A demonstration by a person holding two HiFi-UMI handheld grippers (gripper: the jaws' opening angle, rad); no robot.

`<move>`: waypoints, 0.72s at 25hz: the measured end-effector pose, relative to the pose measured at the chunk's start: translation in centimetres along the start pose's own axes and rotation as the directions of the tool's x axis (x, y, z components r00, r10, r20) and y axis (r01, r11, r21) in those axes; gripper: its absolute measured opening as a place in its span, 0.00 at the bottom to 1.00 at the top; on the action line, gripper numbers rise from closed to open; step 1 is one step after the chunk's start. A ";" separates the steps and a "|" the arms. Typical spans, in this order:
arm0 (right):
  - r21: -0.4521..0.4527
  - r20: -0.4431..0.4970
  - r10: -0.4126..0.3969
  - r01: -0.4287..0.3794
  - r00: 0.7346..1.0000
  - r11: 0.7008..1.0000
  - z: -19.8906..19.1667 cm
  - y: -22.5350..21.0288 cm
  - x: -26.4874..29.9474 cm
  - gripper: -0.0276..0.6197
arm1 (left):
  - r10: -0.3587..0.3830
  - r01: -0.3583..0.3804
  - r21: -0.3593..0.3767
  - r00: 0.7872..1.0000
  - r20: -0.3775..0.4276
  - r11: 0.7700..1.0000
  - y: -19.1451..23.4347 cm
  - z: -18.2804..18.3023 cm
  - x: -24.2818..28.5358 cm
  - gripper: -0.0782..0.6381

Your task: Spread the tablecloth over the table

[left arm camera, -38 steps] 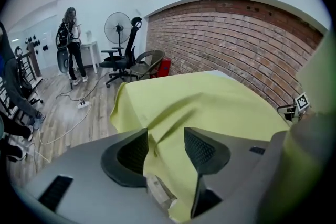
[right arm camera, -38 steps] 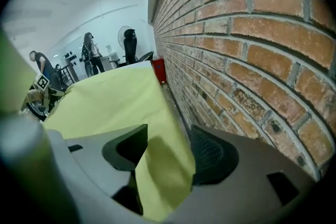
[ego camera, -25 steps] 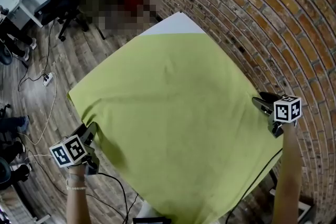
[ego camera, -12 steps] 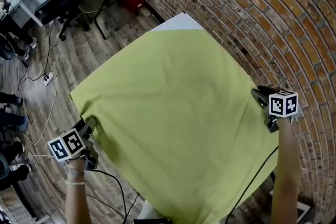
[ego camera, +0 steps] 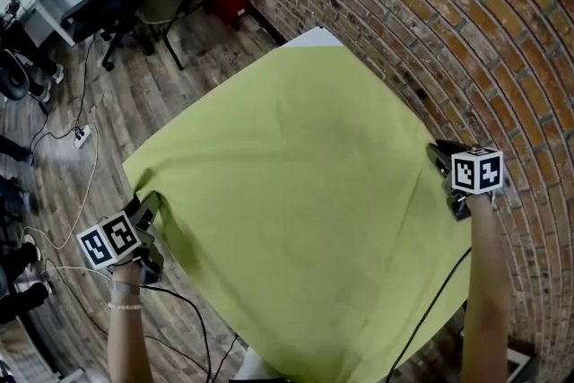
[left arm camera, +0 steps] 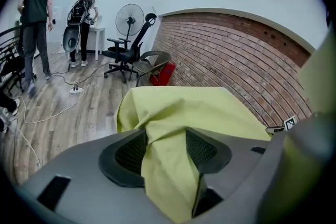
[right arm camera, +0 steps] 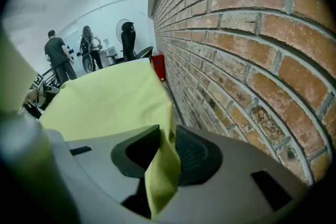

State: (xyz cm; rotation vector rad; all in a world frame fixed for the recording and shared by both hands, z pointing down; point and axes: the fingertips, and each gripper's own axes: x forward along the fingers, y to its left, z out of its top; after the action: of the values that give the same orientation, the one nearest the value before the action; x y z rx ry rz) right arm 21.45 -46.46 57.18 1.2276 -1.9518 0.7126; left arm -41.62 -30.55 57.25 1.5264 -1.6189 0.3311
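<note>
Head view: lime tablecloth flat, min. creases.

The tablecloth lies over the surface, leaving its far corner bare. A wall runs along the right; chairs stand on the floor behind, left.

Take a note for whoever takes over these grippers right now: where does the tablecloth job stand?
Left gripper: jaws wide, just been opening; a fold of the tablecloth lies loose between them.
Right gripper: jaws just been closing, now pinching the cloth's edge beside the brick wall.
Done: cloth lies over most of the table.
To do: the table's far corner is bare; probably shift the cloth to cover it, then release.
</note>
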 end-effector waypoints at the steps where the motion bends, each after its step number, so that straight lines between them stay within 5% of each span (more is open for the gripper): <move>1: 0.000 0.006 0.002 -0.002 1.000 1.000 0.3 0.3 0.2 0.21 | 0.002 -0.002 -0.003 1.000 0.004 1.000 0.1 0.1 0.1 0.46; 18: -0.037 0.049 -0.039 0.041 0.998 0.999 3.6 1.4 2.5 0.17 | 0.007 -0.007 -0.009 1.000 0.012 1.000 1.4 2.2 1.3 0.47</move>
State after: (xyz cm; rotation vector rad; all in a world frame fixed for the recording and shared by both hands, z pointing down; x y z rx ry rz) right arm 18.39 -49.93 56.93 1.2681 -1.9653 0.6288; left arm -43.57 -32.62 57.37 1.5186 -1.6329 0.3186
